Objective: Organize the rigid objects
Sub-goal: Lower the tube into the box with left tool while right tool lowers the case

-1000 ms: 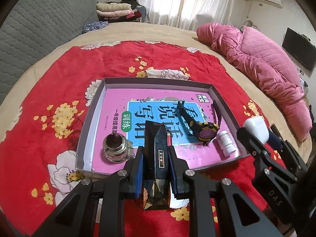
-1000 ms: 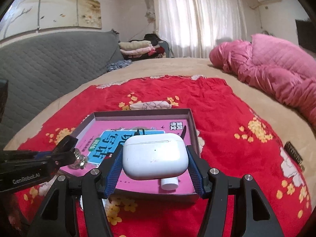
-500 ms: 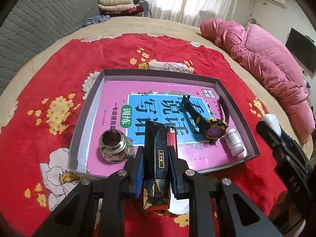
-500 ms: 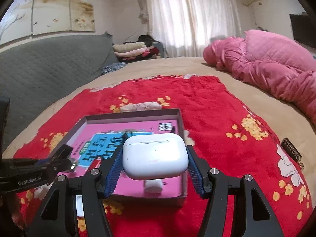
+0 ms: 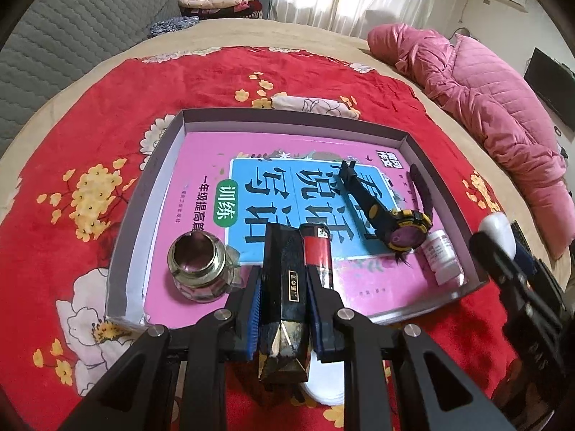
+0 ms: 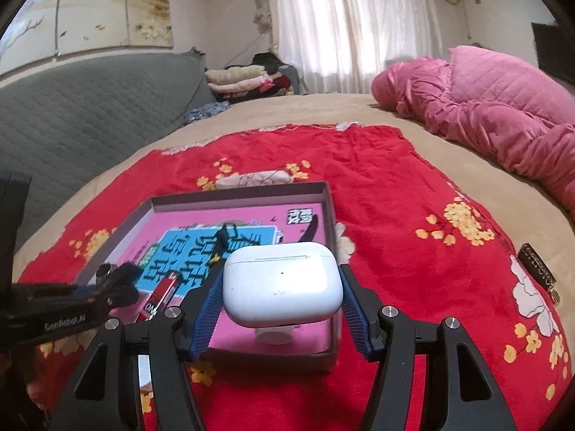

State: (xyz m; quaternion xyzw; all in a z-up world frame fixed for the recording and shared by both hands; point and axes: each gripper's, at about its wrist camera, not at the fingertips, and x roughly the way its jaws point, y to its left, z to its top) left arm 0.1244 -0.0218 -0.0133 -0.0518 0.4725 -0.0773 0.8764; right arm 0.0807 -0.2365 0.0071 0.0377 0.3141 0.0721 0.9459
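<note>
Here, step in hand: both grippers carried a thing toward the tray [image 5: 151,194], judged from how they hung at its near edge.
Left gripper [image 5: 282,301]: clamped on a black box [image 5: 284,287], held over the tray's near edge, between the glass jar [image 5: 199,269] and the red lighter [image 5: 316,255].
Right gripper [image 6: 282,309]: clamped on a white earbud case [image 6: 282,283], held above the tray's near right corner, over the small white bottle [image 6: 275,337].
Doing it well, left: the box would best go down flat on bare pink book cover [image 5: 201,165], clear of the jar and lighter, with the fingers opened only once it rests.
Doing it well, right: the case looked smooth and rounded, so a low release on a free patch beside the bottle and wristwatch [image 5: 388,212] would likely stop it rolling or sliding.
Risk: the two grippers were near each other at the near edge; setting down one at a time seemed safer.
Count in tray: one book, one jar, one lighter, one wristwatch, one bottle.
Count held: one box, one case.
Count outside: one dark tag-like thing [image 6: 537,264] on the red cloth [image 6: 377,186], well right of the tray.
</note>
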